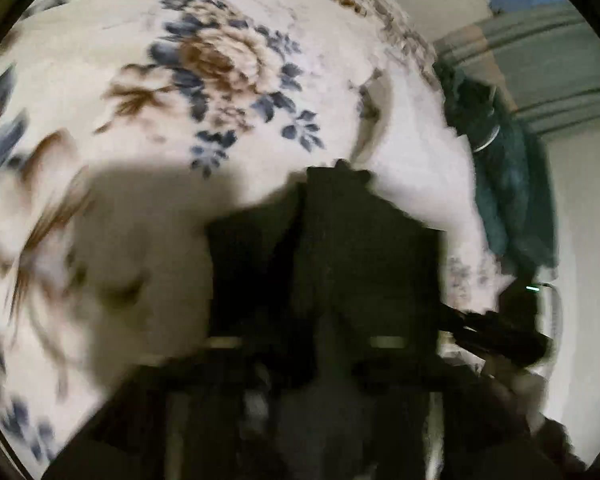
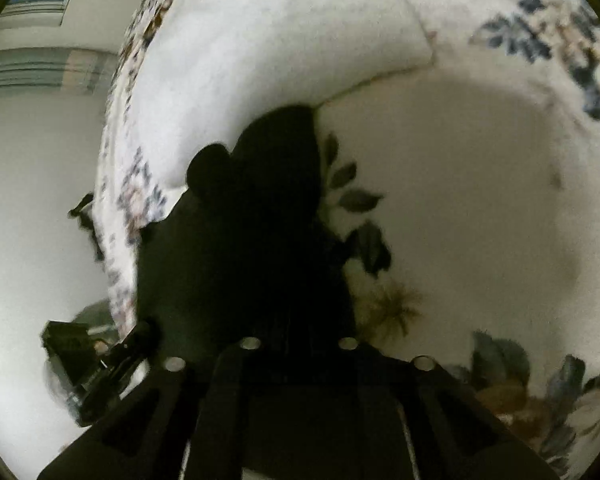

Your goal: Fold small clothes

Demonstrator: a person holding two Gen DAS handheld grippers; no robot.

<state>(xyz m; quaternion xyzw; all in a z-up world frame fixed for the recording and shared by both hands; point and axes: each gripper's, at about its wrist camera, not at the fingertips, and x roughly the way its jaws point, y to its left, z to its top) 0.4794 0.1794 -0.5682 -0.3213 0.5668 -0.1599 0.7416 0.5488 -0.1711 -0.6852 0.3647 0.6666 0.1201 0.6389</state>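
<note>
In the left wrist view my left gripper has its fingers close together on a black garment that bunches out past the tips, above a white floral blanket. In the right wrist view my right gripper is shut on the same dark cloth, which hides the fingertips. The other gripper shows at the edge of each view: the right one low on the right, the left one low on the left. The cloth is very dark, so its shape is hard to read.
A dark teal garment lies at the blanket's right edge in the left wrist view. A white folded-back part of the blanket lies ahead in the right wrist view. Pale floor lies beyond the bed edge.
</note>
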